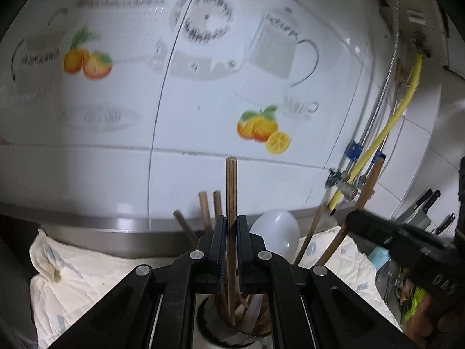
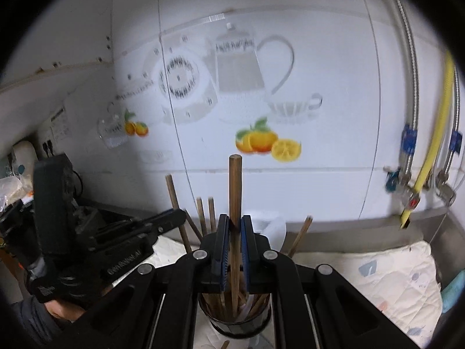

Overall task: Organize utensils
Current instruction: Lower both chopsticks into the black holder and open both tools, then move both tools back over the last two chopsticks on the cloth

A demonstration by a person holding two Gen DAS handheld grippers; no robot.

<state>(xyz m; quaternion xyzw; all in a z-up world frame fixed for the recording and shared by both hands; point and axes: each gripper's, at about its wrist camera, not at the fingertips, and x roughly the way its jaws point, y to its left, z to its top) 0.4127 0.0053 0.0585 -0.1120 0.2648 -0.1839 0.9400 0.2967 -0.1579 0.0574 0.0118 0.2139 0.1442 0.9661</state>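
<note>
In the left wrist view my left gripper [image 1: 231,221] is shut on a thin wooden chopstick [image 1: 231,186]. It stands upright with its lower end inside a dark utensil cup [image 1: 207,324]. Several other wooden sticks and a white plastic spoon [image 1: 276,234] rise from the cup. In the right wrist view my right gripper [image 2: 234,222] is shut on a thicker wooden stick [image 2: 234,186], also upright, reaching down into the same cup [image 2: 235,330]. Each gripper's black body shows in the other's view: the right gripper's body [image 1: 407,247] and the left gripper's body [image 2: 101,250].
A white patterned cloth [image 2: 386,279] covers the steel counter under the cup. Behind it is a tiled wall with fruit decals [image 1: 261,128]. A yellow hose [image 2: 433,145] and metal hoses with valves hang at the right. Knives [image 1: 421,206] stand at the far right.
</note>
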